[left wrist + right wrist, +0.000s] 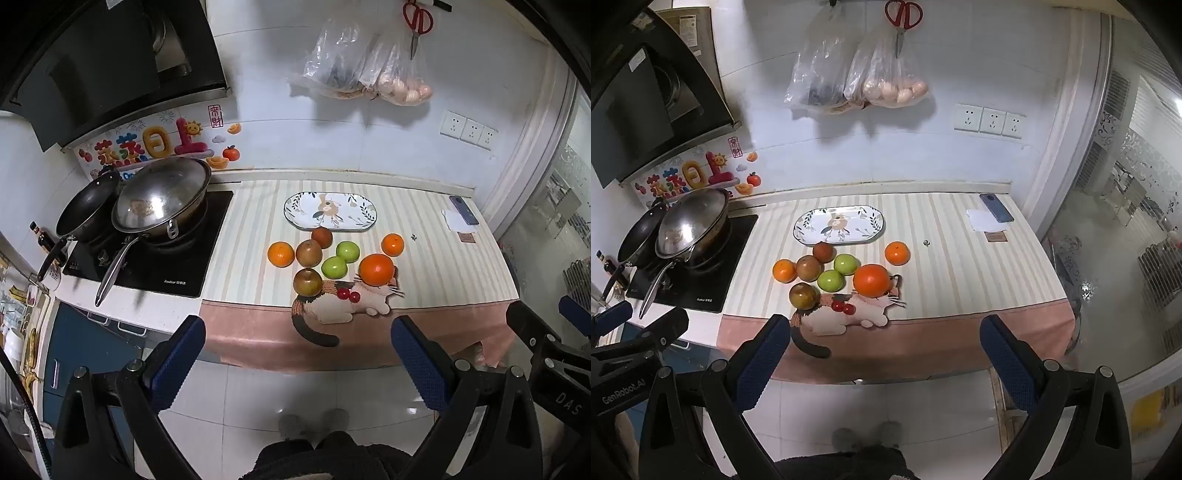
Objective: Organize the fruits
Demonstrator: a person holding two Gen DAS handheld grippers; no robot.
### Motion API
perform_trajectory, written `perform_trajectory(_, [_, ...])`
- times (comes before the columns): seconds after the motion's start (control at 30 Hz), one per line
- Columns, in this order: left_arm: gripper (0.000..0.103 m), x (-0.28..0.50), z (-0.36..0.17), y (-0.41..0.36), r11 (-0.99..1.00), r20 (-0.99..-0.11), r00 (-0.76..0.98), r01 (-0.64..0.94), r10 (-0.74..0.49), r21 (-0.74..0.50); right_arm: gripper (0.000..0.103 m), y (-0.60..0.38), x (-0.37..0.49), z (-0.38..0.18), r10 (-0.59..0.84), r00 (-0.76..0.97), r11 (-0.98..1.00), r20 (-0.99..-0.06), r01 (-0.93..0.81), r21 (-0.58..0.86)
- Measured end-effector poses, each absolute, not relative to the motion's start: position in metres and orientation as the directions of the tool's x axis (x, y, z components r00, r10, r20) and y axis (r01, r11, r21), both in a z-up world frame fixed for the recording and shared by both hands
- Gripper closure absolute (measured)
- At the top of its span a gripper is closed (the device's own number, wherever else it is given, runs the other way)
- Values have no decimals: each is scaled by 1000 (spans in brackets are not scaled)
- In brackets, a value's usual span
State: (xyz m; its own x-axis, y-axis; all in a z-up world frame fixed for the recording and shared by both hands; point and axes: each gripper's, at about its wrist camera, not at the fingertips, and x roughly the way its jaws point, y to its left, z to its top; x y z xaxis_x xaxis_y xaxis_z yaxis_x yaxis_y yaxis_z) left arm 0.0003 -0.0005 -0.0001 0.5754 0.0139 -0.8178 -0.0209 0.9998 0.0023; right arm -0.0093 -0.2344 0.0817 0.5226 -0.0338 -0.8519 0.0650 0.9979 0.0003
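Note:
Several fruits lie on the striped counter mat in front of an oval floral plate (330, 211) (839, 224), which holds nothing. A large orange (376, 270) (871, 280) sits nearest, beside two green apples (334, 267) (831, 280). Smaller oranges (281, 254) (392, 244) flank the group, and brown fruits (307, 281) (804, 295) lie among them. Two red cherries (348, 295) (843, 307) rest on a cat-shaped pad (343, 306) (846, 317). My left gripper (297, 334) and right gripper (884, 332) hang open, short of the counter edge, nothing between their blue pads.
A stove (155, 258) with a wok (162, 195) and a frying pan (86, 206) stands left of the mat. A phone (996, 207) and paper lie at the far right. Bags (857, 74) and scissors (903, 18) hang on the wall. The person's feet (314, 422) show below.

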Motion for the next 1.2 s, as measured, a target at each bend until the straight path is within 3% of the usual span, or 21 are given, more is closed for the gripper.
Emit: perform_trajectory(1.2, [0, -6, 9, -11, 1000, -801, 598, -23, 11, -3, 0, -238, -20, 86, 2, 518, 997, -855, 60, 39])
